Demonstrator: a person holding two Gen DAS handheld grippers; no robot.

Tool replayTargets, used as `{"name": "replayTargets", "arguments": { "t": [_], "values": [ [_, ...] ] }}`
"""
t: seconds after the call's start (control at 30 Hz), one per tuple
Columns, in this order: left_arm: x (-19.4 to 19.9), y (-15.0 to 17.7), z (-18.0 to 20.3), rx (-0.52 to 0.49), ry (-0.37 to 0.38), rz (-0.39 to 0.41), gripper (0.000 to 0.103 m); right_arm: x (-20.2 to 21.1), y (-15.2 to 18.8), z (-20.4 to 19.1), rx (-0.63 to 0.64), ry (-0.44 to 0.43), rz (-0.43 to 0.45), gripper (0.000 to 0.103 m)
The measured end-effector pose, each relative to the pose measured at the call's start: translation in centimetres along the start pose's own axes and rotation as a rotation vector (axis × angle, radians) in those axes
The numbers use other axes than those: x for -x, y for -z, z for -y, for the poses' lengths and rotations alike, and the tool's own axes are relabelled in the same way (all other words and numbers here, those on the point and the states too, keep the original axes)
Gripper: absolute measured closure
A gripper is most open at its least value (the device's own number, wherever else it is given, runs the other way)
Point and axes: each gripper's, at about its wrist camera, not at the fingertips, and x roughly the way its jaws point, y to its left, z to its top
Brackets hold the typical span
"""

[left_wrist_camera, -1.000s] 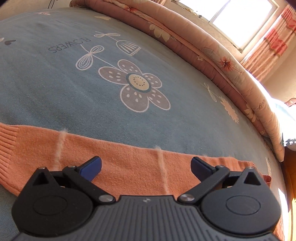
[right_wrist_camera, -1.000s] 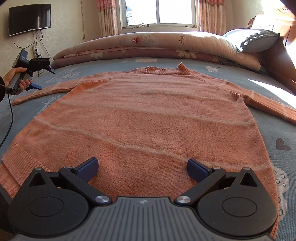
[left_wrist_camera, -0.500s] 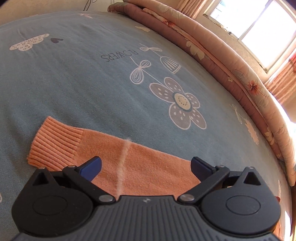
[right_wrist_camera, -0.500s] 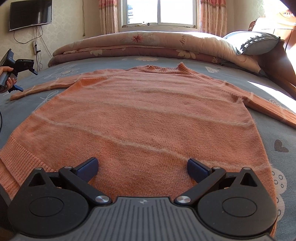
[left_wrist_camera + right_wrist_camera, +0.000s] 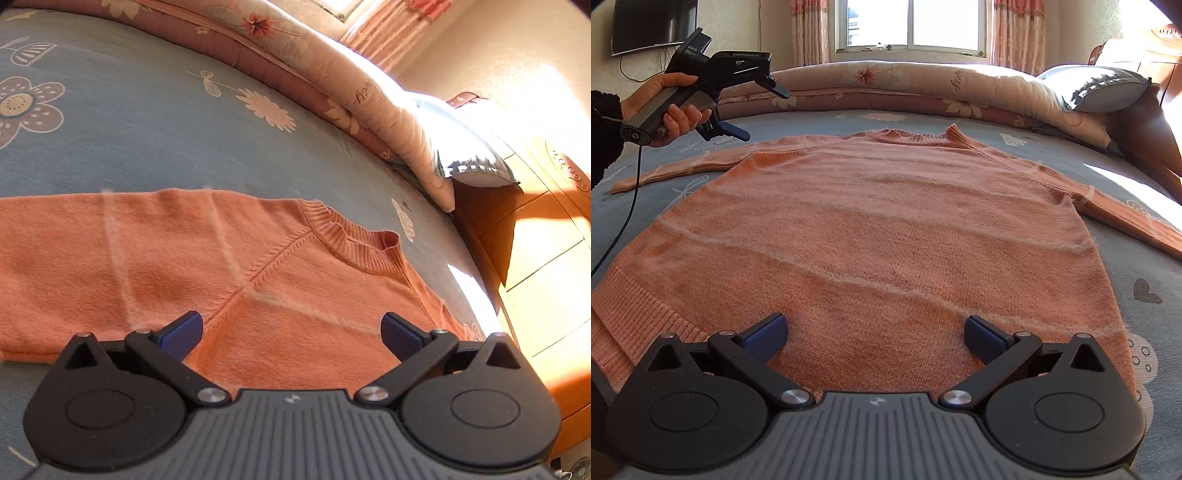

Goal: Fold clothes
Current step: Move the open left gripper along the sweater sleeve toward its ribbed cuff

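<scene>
An orange knit sweater (image 5: 886,229) lies flat on the blue bedsheet (image 5: 1145,266), collar toward the window, both sleeves spread out sideways. My right gripper (image 5: 875,334) is open and hovers low over the sweater's hem with nothing between its fingers. My left gripper (image 5: 291,330) is open too, above the sweater's left shoulder seam, close to the ribbed collar (image 5: 354,243). In the right wrist view the left gripper (image 5: 764,110) is held up in a hand (image 5: 670,110) above the left sleeve (image 5: 676,171), clear of the cloth.
A rolled floral quilt (image 5: 923,88) runs along the far side of the bed. A grey pillow (image 5: 1097,88) lies at its right end against a wooden headboard (image 5: 546,236). A cable (image 5: 626,221) hangs from the left gripper's handle.
The left gripper has swung from the sleeve cuff toward the shoulder and collar, and has risen above the sleeve. The right gripper has stayed over the hem.
</scene>
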Motion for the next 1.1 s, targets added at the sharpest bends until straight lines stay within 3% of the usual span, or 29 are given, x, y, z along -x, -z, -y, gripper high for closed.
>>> {"name": "replayTargets", "arguments": {
  "t": [0.03,0.23,0.3,0.37,0.47,0.67,0.8,1.0,1.1],
  "values": [
    [-0.6,0.3,0.5,-0.007,0.015,-0.009,0.001,0.0,0.0,0.0,0.001,0.0,-0.001,0.0],
    [-2.6,1.4,-1.4,0.039,-0.058,-0.028,0.001,0.3,0.1,0.0,0.004,0.001,-0.008,0.0],
    [-2.4,2.0,-2.1,0.065,-0.025,-0.041,0.001,0.3,0.1,0.0,0.004,0.001,-0.01,0.0],
    [-2.4,2.9,-2.1,0.049,-0.044,-0.068,0.001,0.4,0.1,0.1,0.002,0.001,-0.012,0.0],
    [-1.7,4.0,-1.9,-0.011,-0.058,-0.053,0.001,0.4,0.1,0.1,0.001,0.003,-0.015,0.0],
    [1.6,4.3,-2.0,0.055,-0.065,-0.047,0.001,0.6,0.1,0.1,-0.003,0.006,-0.022,0.0],
    [7.0,3.4,-3.4,0.079,-0.142,0.1,0.001,0.7,0.1,0.2,-0.006,0.005,-0.025,0.0],
    [14.5,3.4,-11.5,0.333,-0.277,0.294,0.003,0.9,0.1,0.2,-0.008,0.005,-0.03,0.0],
    [16.8,3.8,-15.6,0.452,-0.285,0.37,0.003,0.8,0.2,0.1,-0.001,0.009,-0.027,0.0]
  ]
}}
